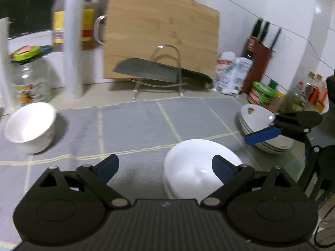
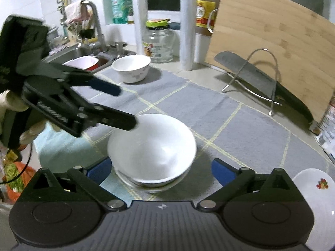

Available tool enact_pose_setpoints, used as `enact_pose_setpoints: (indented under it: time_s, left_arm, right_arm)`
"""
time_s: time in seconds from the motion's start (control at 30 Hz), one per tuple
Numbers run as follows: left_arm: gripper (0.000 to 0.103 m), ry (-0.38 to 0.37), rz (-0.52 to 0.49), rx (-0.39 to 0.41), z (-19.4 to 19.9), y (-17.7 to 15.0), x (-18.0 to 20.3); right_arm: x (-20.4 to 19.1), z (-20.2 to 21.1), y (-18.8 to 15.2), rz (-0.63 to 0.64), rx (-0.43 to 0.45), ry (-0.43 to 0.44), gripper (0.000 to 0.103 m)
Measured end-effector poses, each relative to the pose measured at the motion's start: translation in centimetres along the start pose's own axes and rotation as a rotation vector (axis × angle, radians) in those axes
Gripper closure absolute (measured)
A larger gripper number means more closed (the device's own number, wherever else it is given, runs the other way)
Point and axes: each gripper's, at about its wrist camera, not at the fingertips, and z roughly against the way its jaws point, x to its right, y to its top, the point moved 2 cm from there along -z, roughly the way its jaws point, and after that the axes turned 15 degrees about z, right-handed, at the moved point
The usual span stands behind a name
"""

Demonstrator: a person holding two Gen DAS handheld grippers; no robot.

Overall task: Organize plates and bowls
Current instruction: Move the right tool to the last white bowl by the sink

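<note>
Resting place: the grey checked mat (image 2: 209,108) on the counter, taken here as the landmark for everything else.
Stacked white bowls (image 2: 151,148): near the front edge of the mat, one bowl nested in another; the picture is smeared here, so there may be a third under them.
Right gripper (image 2: 161,171): jaws spread wide, one blue pad on each side of the stacked bowls, neither pad pressing the rim as far as the blur allows; it holds nothing.
Left gripper (image 1: 165,167): jaws parted, empty; its right pad shows in front of the stacked bowls, and the gap between the pads lies over bare mat.
Left gripper seen from the right wrist (image 2: 125,106): coming in over the mat's left side, its lower finger tip at the far left rim of the stacked bowls, contact not clear.
Gloved hand (image 2: 27,131): behind the left gripper, off the mat's left edge.
Lone white bowl (image 2: 131,68): upright at the mat's far left corner, well apart from the stack.
Pile of plates (image 1: 263,129): at the mat's right edge, a shallow decorated dish on top.
Cleaver (image 2: 251,77): beyond the mat's far edge, lying through a wire stand (image 2: 259,77).
Cutting board (image 2: 272,41): leaning upright behind the cleaver.
Glass jar (image 2: 159,41): beyond the mat's far left corner.
</note>
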Motion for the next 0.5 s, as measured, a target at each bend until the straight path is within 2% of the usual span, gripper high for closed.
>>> enact_pose_setpoints:
  time_s: [0.27, 0.5]
  left_arm:
    - [0.006, 0.130, 0.085, 0.075, 1.9, -2.0, -1.2]
    - [0.006, 0.223, 0.169, 0.104, 2.5, -3.1, -2.1]
  right_arm:
    - [1.2, -0.2, -0.5, -0.046, 0.005, -0.022, 0.000]
    - [2.7, -0.3, -0.7, -0.071, 0.041, 0.007, 0.000]
